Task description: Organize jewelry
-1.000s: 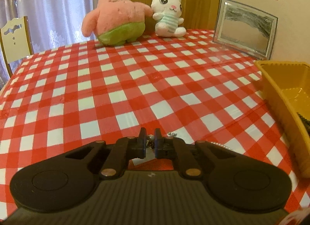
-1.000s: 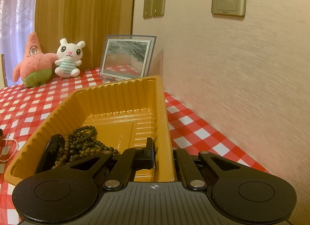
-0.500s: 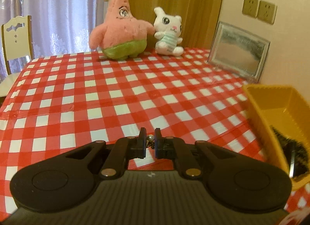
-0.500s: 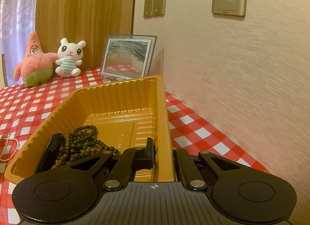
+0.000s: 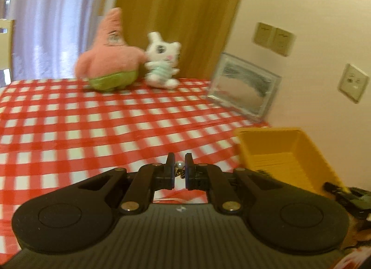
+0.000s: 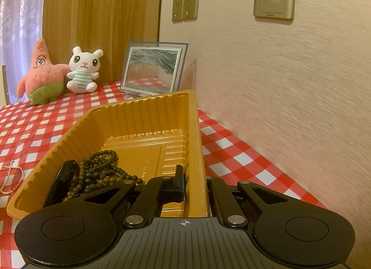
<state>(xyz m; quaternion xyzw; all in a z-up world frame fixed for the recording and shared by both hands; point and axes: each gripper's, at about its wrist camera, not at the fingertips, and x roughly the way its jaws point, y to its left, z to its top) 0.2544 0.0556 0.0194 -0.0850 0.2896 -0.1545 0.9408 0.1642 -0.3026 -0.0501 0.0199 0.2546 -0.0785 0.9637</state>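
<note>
My left gripper (image 5: 178, 168) is shut on a small pearl-and-gold jewelry piece (image 5: 179, 165) and holds it above the checkered table, left of the yellow tray (image 5: 310, 153). My right gripper (image 6: 196, 182) is shut on the right wall of the yellow tray (image 6: 194, 129). Inside the tray lie a dark bead necklace (image 6: 102, 171) and a black object (image 6: 62, 178). A thin pink bead chain (image 6: 12, 178) lies on the cloth left of the tray.
A pink star plush (image 6: 40, 74) and a white bunny plush (image 6: 83, 69) sit at the table's far edge. A framed picture (image 6: 153, 72) leans on the wall behind the tray. The wall runs close along the right.
My left gripper has lifted and swung right toward the tray with the jewelry piece in it. My right gripper and the tray have not moved.
</note>
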